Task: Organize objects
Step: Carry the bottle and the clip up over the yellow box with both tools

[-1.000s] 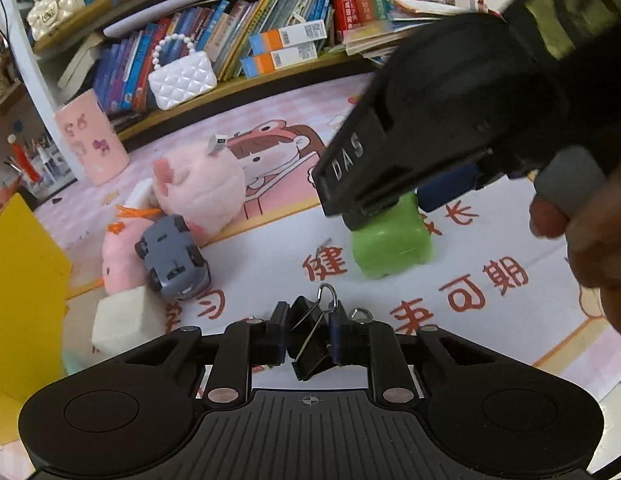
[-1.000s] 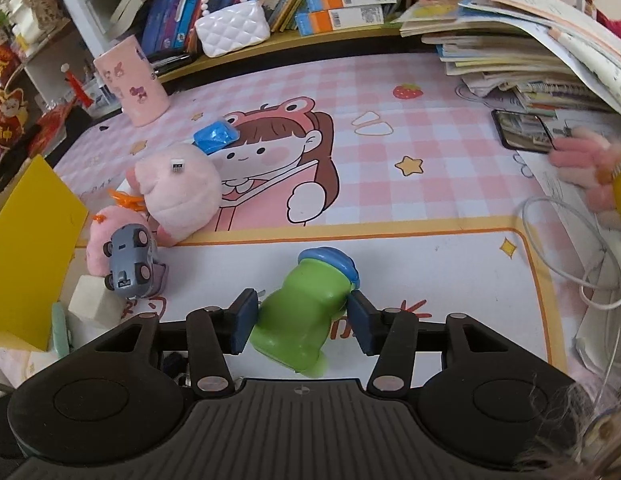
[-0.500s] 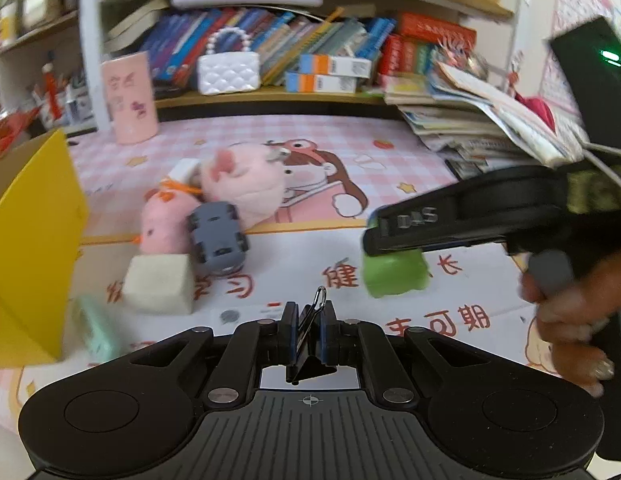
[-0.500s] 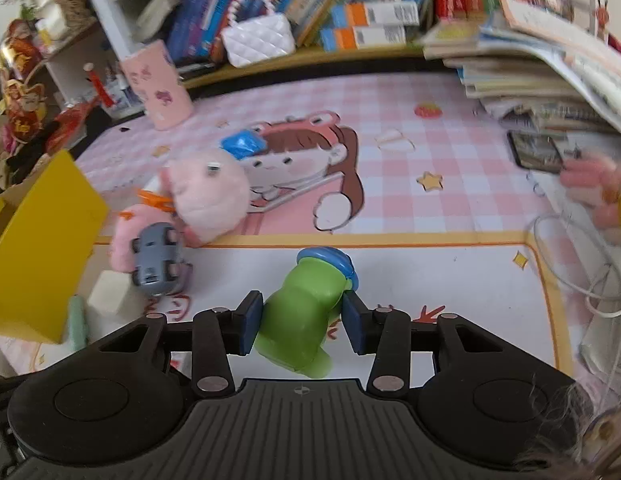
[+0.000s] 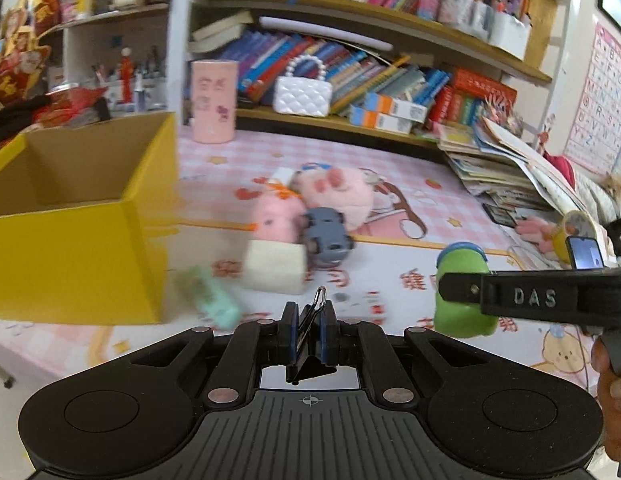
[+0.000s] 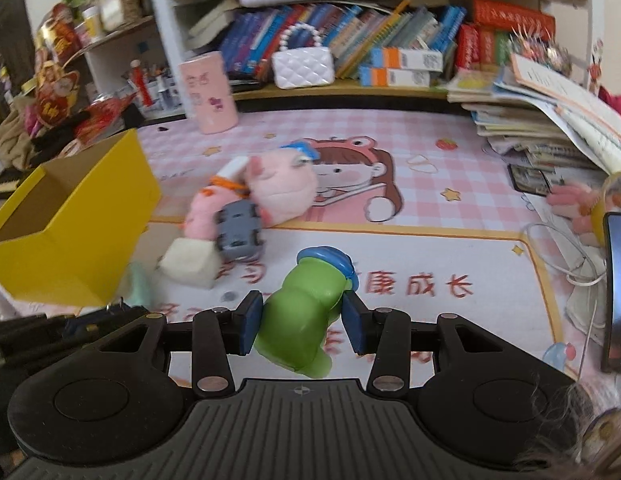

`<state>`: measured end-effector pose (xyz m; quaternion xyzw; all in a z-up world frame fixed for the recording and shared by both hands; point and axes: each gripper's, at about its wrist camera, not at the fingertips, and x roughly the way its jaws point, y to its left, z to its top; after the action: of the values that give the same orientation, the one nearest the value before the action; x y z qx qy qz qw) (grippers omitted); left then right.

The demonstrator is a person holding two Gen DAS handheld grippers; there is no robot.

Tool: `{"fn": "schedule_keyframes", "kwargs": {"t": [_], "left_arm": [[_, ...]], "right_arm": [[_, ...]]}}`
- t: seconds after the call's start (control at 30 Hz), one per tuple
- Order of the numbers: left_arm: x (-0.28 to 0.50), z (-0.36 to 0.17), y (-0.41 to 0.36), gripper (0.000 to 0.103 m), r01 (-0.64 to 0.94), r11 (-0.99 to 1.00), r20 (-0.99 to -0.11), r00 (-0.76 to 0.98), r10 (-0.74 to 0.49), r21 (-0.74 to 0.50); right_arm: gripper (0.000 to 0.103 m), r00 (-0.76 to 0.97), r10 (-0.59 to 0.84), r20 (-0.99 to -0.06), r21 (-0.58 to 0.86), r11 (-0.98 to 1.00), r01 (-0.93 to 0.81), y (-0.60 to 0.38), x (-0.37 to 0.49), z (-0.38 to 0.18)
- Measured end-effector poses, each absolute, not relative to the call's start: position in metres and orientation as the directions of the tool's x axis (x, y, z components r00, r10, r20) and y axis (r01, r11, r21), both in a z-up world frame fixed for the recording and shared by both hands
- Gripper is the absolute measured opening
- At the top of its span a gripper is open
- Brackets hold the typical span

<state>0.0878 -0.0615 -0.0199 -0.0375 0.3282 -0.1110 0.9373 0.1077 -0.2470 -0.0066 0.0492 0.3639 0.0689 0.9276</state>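
between the blue pads of the left gripper sits a black binder clip, the jaws drawn almost fully together on it, its wire loop poking up past the tips. the right gripper has its jaws closed on a green toy with a blue cap; both pads press its sides and it is tilted, cap pointing away from the camera.

the left view shows the right gripper from the side as a black bar marked "das", with the green toy in its tip and part of a hand at the right edge. the right view shows only a dark corner of the left gripper low on its left edge; the clip cannot be made out there. the left view looks into the open yellow box; the right view sees it from one corner.

on the tabletop, which carries a pink cartoon mat, lie two pink plush toys touching each other, one grey toy car against them, one pale cube just beside the car, and one blurred mint-green thing near the box. one pink cup stands at the back, and one white quilted bag is on the shelf among books.
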Motion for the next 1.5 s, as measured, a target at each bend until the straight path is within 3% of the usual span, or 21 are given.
{"fn": "schedule_keyframes", "kwargs": {"t": [1.03, 1.5], "left_arm": [[-0.007, -0.007, 0.144, 0.009, 0.074, 0.986, -0.577, 0.803, -0.148, -0.15], [0.008, 0.034, 0.178, 0.009, 0.069, 0.979, -0.452, 0.879, -0.151, -0.193]], "right_arm": [[0.041, 0.663, 0.292, -0.69, 0.139, 0.952, -0.274, -0.017, 0.023, -0.018], [0.041, 0.711, 0.298, -0.636, 0.069, 0.94, -0.333, 0.022, 0.03, 0.007]]}}
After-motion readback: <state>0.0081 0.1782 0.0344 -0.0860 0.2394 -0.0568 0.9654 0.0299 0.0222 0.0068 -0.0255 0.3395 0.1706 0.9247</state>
